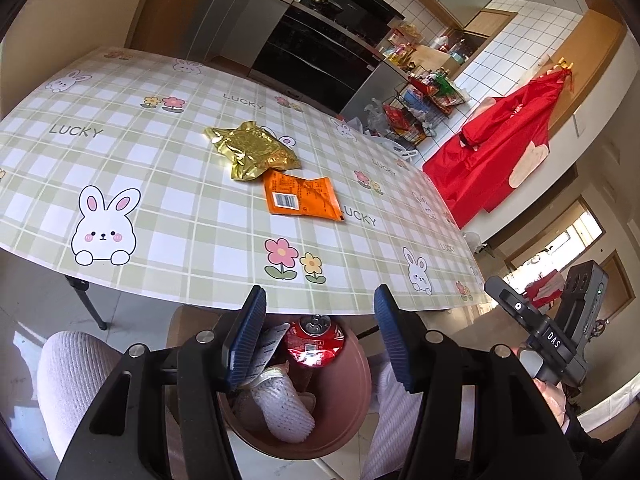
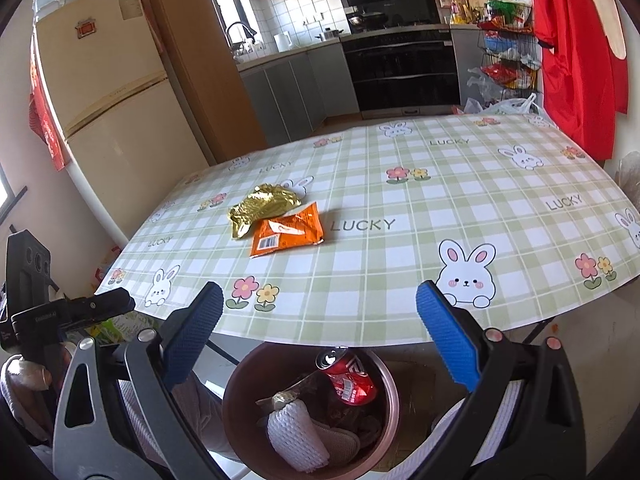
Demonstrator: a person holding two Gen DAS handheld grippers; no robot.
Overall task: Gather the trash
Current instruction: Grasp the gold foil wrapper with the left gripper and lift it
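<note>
A gold foil wrapper (image 1: 253,153) and an orange snack packet (image 1: 302,198) lie touching on the checked bunny tablecloth (image 1: 172,204). They also show in the right wrist view, the gold wrapper (image 2: 262,207) and the orange packet (image 2: 287,232). A brown bin (image 1: 352,408) stands on the floor below the table's near edge, holding a red can (image 1: 316,340), white foam net (image 1: 282,408) and other scraps. The bin (image 2: 240,412) and the can (image 2: 350,376) show in the right view. My left gripper (image 1: 320,332) is open and empty above the bin. My right gripper (image 2: 320,340) is open and empty above it too.
The table edge (image 2: 320,338) overhangs the bin. A fridge (image 2: 108,112) stands at the left, a black oven (image 2: 404,68) and kitchen counter behind the table, a wire rack of goods (image 2: 506,60) and a red apron (image 2: 576,60) at the right.
</note>
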